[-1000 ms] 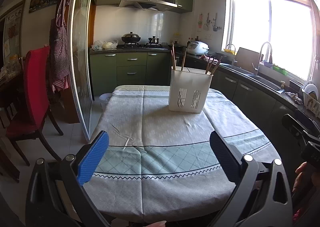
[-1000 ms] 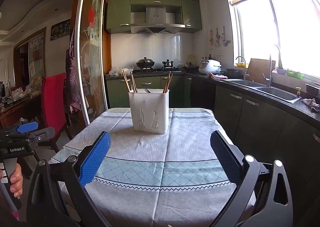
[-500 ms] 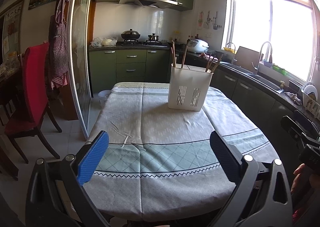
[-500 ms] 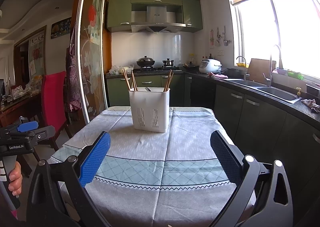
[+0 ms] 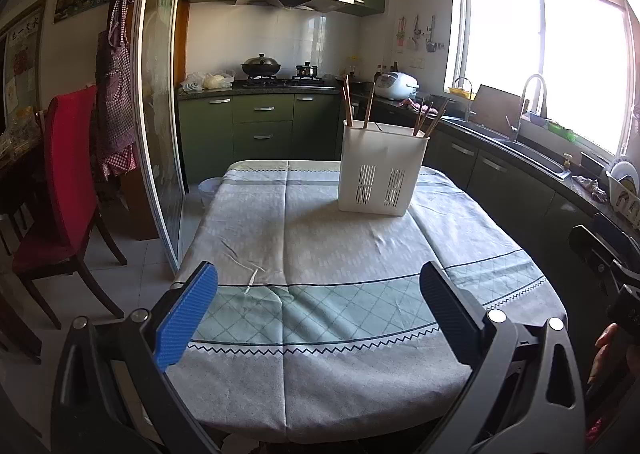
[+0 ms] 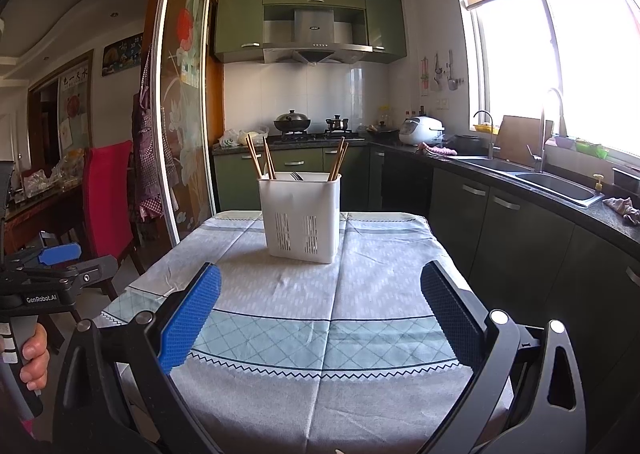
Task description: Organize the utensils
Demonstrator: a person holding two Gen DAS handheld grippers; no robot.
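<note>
A white slotted utensil holder [image 5: 379, 171] [image 6: 301, 215] stands upright toward the far end of the cloth-covered table [image 5: 320, 254] [image 6: 320, 294]. Brown chopsticks [image 5: 347, 102] [image 6: 256, 156] stick out of its left and right compartments, and a metal fork tip [image 6: 295, 175] shows in the middle. My left gripper [image 5: 316, 306] hovers open over the table's near edge, with nothing between its blue pads. My right gripper [image 6: 318, 306] is open and empty too, held over the near end. Both are well short of the holder.
A red chair [image 5: 68, 174] and a sliding glass door [image 5: 160, 114] stand left of the table. Green cabinets, a stove with pots [image 6: 292, 120] and a counter with a sink [image 6: 552, 182] run behind and to the right. A hand [image 6: 34, 358] holds the other gripper's handle at the left.
Both grippers have drawn back a little from the table and risen, so more of the near cloth edge shows. The holder has not moved, and both grippers stay open.
</note>
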